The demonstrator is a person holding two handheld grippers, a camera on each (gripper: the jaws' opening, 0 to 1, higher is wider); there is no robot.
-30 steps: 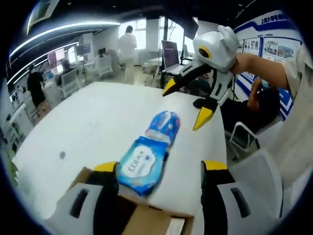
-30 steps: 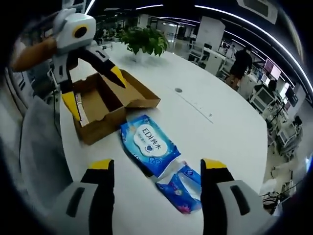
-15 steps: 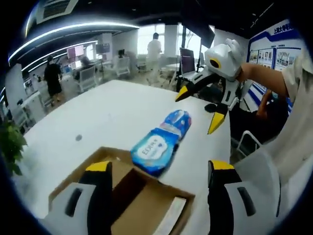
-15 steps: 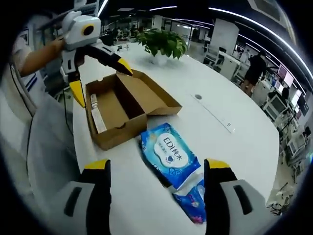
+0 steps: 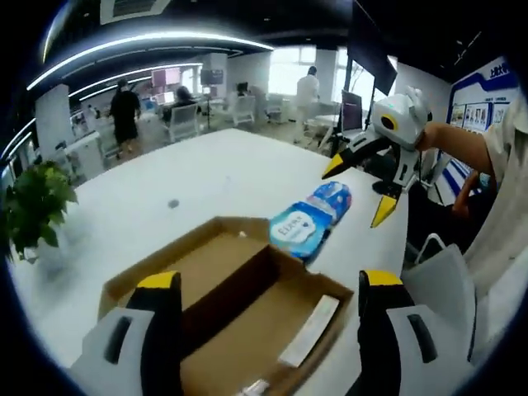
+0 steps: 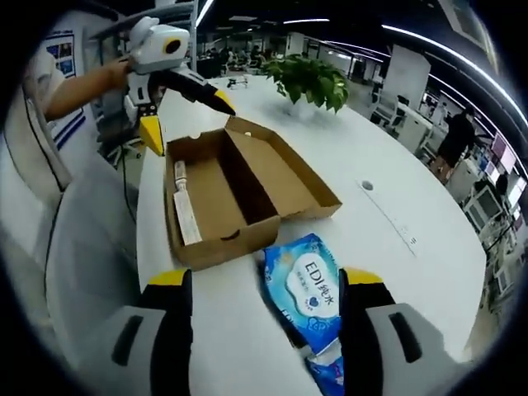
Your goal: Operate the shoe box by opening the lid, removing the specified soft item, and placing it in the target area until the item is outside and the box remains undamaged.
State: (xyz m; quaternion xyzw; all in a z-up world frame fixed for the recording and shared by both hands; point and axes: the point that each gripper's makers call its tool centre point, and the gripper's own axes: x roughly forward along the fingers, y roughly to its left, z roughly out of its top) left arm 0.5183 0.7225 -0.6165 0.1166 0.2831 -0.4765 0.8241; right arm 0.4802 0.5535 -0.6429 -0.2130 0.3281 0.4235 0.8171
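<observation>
While we hold both grippers above the white table (image 6: 396,181), the shoe box (image 6: 239,194) lies open on it, its lid folded flat beside the tray so the two brown halves sit side by side. In the right gripper view the box's long axis runs from our right gripper (image 6: 264,309) away toward the left gripper (image 6: 186,115), which hangs over the box's far end with its yellow-tipped jaws spread wide and nothing between them. A white paper strip (image 6: 185,213) lies inside the box along its left wall, parallel to that long axis.

Just beside the box's near end lies the blue wipes pack (image 6: 307,285), flat on the table, outside the box and close to its corner. A second blue packet (image 6: 330,371) touches the pack on the side away from the box.

In the left gripper view our left gripper (image 5: 264,301) hangs over the box (image 5: 247,305), jaws wide and empty; beyond the box lie the wipes pack (image 5: 301,231) and second packet (image 5: 330,198), and past them the right gripper (image 5: 363,190) hangs wide open, empty.

A potted plant (image 6: 313,78) stands beyond the box's far corner.
</observation>
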